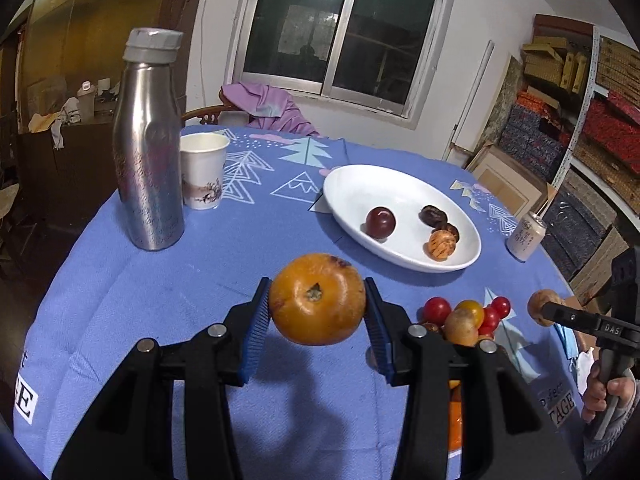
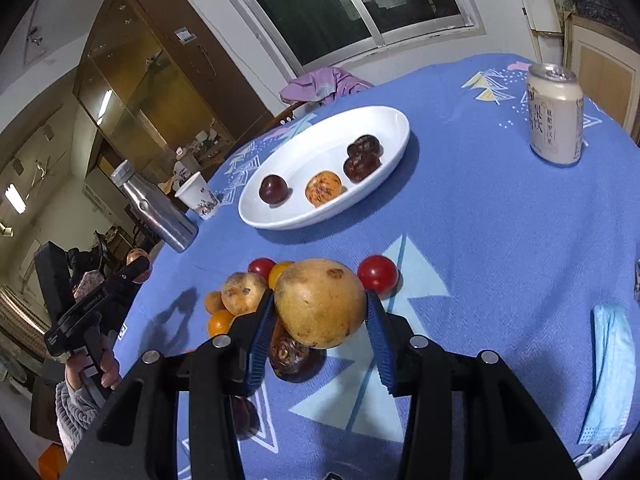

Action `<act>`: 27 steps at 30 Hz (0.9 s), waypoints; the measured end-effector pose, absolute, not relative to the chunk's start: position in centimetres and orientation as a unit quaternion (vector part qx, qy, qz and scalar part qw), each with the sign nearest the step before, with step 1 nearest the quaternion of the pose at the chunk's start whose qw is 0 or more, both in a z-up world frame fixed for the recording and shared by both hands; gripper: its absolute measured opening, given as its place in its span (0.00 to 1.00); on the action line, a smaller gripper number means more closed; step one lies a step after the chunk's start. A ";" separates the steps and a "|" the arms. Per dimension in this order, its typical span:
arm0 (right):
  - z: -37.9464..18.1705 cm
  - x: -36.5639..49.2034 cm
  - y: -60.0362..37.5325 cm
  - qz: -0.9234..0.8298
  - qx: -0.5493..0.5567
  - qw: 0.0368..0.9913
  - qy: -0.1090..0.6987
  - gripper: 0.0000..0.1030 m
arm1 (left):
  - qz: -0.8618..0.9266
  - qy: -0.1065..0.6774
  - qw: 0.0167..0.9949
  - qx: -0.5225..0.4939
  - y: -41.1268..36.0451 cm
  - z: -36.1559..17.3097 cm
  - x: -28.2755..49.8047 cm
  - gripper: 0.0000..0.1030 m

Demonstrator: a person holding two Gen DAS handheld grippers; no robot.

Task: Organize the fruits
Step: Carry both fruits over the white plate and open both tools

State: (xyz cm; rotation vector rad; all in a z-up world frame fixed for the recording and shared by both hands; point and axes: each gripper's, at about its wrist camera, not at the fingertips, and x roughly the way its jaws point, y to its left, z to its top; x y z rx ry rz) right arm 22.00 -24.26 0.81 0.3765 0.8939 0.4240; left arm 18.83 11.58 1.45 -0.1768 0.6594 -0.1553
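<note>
My left gripper is shut on a large orange fruit and holds it above the blue tablecloth, short of the white plate. My right gripper is shut on a brownish-yellow round fruit, raised over a pile of loose fruits. The plate holds a dark plum, a small orange fruit and two dark brown fruits. The pile also shows in the left wrist view as red and yellow cherry tomatoes with a tan fruit.
A steel bottle and a paper cup stand at the left of the table. A drink can stands at the right beyond the plate. A blue face mask lies near the right edge. A chair with purple cloth is behind.
</note>
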 end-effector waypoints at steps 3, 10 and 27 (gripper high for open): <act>4.0 23.7 -24.2 0.204 0.176 0.873 0.407 0.44 | -0.073 0.321 0.942 -0.062 10.2 3.7 20.8 0.43; 9.0 29.3 -23.4 0.215 0.184 0.888 0.364 0.44 | -0.099 0.309 0.944 -0.058 6.2 6.6 26.7 0.43; -0.3 40.3 -20.2 0.186 0.146 0.864 0.445 0.44 | -0.105 0.403 0.905 -0.086 3.2 -2.9 41.2 0.44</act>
